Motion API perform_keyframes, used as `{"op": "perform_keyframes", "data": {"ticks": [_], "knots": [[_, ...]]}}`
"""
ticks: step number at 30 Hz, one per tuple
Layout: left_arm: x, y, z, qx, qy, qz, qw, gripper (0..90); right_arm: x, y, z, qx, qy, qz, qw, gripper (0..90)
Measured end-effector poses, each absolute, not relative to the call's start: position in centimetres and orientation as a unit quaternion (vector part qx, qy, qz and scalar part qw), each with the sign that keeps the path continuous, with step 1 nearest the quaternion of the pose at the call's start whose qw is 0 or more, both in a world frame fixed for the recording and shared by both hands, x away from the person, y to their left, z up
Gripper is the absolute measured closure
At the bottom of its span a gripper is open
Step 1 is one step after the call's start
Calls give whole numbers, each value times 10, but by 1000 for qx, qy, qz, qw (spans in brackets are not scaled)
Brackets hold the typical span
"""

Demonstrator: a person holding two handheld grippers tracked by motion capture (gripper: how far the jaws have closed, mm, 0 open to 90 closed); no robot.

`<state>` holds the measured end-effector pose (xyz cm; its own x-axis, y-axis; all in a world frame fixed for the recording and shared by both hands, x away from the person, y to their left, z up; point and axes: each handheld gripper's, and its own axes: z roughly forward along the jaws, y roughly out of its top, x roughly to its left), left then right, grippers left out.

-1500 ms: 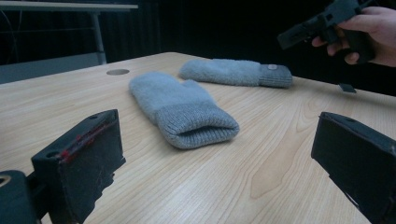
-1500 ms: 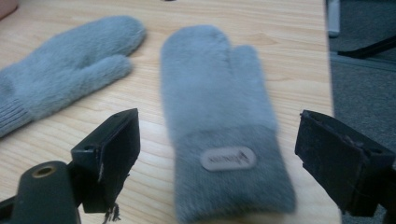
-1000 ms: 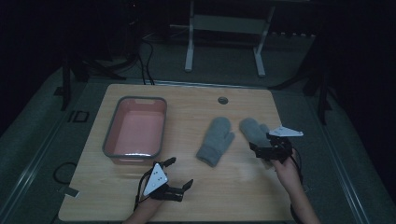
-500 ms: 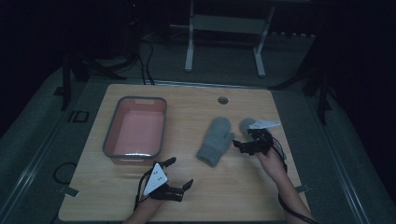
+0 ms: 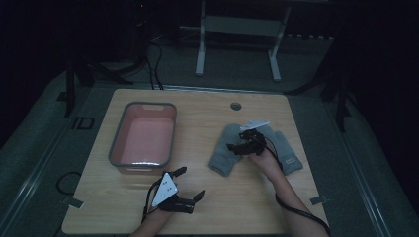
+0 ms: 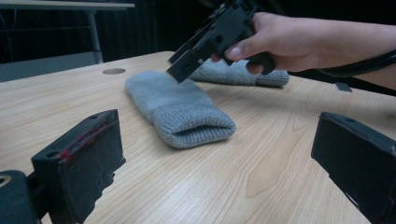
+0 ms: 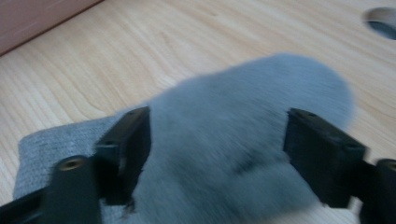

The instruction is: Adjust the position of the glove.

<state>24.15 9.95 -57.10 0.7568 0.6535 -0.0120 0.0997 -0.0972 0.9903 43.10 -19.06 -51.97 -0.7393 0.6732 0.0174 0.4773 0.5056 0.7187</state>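
Note:
Two grey knit mittens lie on the wooden table. One mitten is left of the other mitten. My right gripper hovers low over the left mitten, open, a jaw on either side of its rounded body. In the left gripper view the right gripper points down at that mitten, tips just above the fabric. My left gripper rests open near the front edge, nothing between its jaws.
A pink tub with a grey rim stands at the table's left. A round cable hole sits near the far edge. Bare wood lies between the tub and the mittens. A metal stand is beyond the table.
The right gripper has moved left, from over the right mitten to over the left one, and come lower. The left gripper has stayed put.

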Motion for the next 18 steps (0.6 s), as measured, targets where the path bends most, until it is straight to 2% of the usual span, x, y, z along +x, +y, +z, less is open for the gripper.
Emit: {"op": "perform_keyframes", "data": {"ticks": [8, 16, 18], "knots": [[241, 99, -571, 706, 266, 224, 617, 25, 446, -173, -538, 325, 876, 330, 134, 356], [241, 99, -571, 707, 264, 225, 616, 25, 451, -175, -541, 326, 880, 322, 123, 740], [241, 99, -571, 706, 266, 224, 617, 25, 450, -174, -538, 320, 883, 321, 120, 785]]}}
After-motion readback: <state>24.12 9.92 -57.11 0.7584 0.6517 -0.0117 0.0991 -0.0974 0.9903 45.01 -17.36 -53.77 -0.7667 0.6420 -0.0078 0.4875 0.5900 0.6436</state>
